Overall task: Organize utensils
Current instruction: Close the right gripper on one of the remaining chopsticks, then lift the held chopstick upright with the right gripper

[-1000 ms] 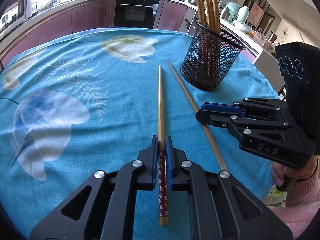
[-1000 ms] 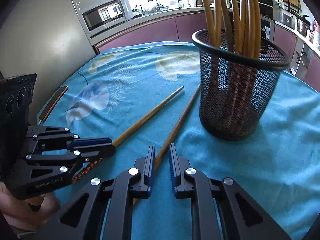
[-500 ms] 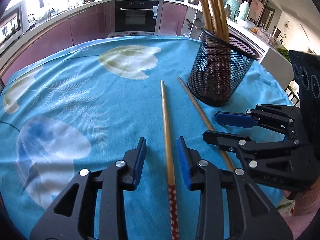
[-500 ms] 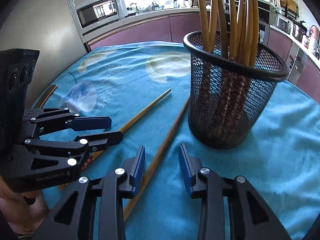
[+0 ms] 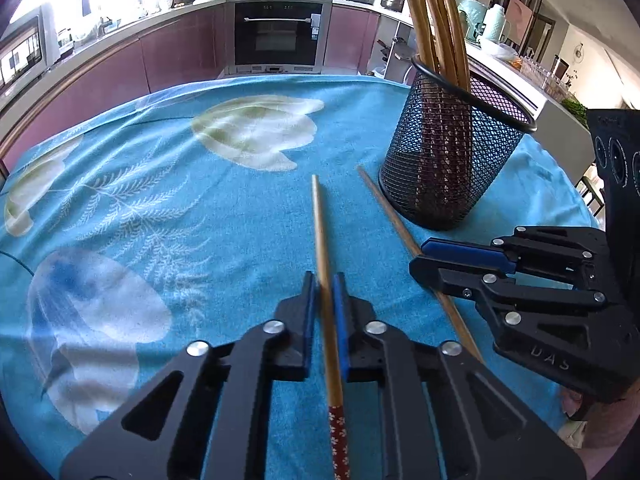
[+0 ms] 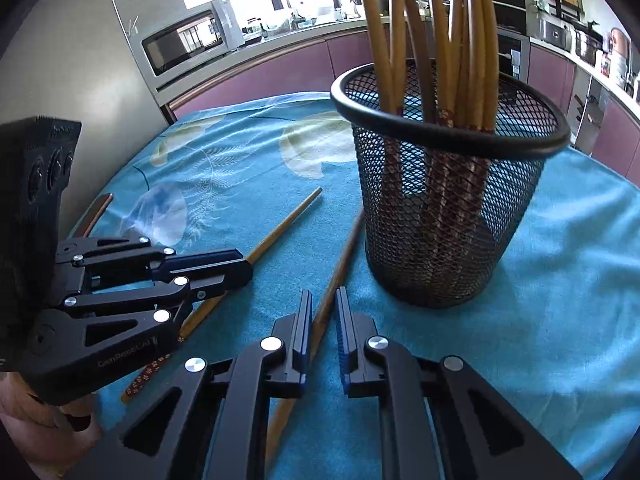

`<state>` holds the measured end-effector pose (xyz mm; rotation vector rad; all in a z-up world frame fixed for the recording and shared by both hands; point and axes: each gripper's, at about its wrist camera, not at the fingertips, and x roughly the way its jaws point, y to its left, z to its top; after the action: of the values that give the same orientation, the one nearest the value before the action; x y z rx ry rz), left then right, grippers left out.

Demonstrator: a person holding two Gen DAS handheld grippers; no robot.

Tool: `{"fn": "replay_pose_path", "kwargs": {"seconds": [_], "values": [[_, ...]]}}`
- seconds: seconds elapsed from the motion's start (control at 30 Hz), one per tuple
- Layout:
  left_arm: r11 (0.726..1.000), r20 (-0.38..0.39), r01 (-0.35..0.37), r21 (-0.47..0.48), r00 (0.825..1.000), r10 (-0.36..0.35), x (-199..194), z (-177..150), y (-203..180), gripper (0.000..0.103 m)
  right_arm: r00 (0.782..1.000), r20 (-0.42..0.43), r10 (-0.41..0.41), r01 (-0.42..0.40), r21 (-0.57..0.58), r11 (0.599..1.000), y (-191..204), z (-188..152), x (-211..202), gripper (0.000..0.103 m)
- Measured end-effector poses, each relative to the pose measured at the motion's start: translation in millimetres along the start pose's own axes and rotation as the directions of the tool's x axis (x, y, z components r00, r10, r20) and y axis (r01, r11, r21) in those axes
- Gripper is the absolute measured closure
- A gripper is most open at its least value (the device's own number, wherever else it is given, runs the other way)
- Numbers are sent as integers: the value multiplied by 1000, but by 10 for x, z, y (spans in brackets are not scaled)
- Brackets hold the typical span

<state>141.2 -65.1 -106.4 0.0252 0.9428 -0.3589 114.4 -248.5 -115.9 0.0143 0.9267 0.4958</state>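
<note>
Two wooden chopsticks lie on the blue tablecloth, tips toward a black mesh cup [image 5: 448,168] holding several more chopsticks. My left gripper [image 5: 323,280] is closing its jaws onto the left chopstick [image 5: 318,220], above its red patterned end, and the blue pads touch the wood. My right gripper [image 6: 323,296] is closing its jaws on the right chopstick [image 6: 348,248], which runs between its fingers toward the cup [image 6: 440,220]. Each gripper shows in the other's view: the right gripper [image 5: 418,260] and the left gripper [image 6: 244,266]. The left chopstick [image 6: 288,224] and right chopstick [image 5: 384,204] lie almost side by side.
The blue tablecloth [image 5: 140,200] with pale leaf prints covers a round table. Kitchen cabinets and an oven [image 5: 280,40] stand behind it, a microwave [image 6: 188,40] at the far left. A person's hand [image 6: 24,404] holds the left gripper.
Both grippers opened half a second ago and now have their jaws drawn in again on the chopsticks. The left one has slid forward along its chopstick, off the red patterned end.
</note>
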Motion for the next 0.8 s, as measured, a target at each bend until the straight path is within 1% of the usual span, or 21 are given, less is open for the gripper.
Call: {"fn": "replay_pose_path", "kwargs": {"seconds": [0.17, 0.3, 0.43, 0.53, 0.6, 0.63, 0.7, 0.8], "values": [[1000, 1, 10, -16, 1000, -10, -32, -47, -5, 95, 999, 19, 31, -32, 18, 999, -6, -40, -91, 97], [1000, 1, 23, -15, 1000, -23, -65, -77, -41, 95, 995, 46, 84, -85, 10, 996, 22, -37, -188, 97], [999, 7, 42, -3, 999, -42, -114, -101, -103, 95, 996, 20, 84, -84, -27, 996, 110, -35, -134, 97], [999, 6, 46, 9, 999, -46, -124, -113, -133, 95, 999, -8, 47, -47, -51, 998, 148, -44, -55, 96], [999, -2, 48, 7, 999, -48, -106, -120, -136, 96, 1000, -12, -1, 0, -71, 997, 176, -47, -17, 92], [999, -6, 48, 5, 999, -48, -93, -125, -130, 96, 1000, -13, -18, 17, -83, 996, 193, -47, 4, 92], [999, -11, 49, 3, 999, -49, -65, -125, -118, 95, 1000, -13, -22, 21, -97, 995, 209, -51, 21, 89], [999, -14, 49, 8, 999, -49, -55, -115, -128, 95, 999, -11, -35, 33, -112, 993, 232, -52, 26, 89]]}}
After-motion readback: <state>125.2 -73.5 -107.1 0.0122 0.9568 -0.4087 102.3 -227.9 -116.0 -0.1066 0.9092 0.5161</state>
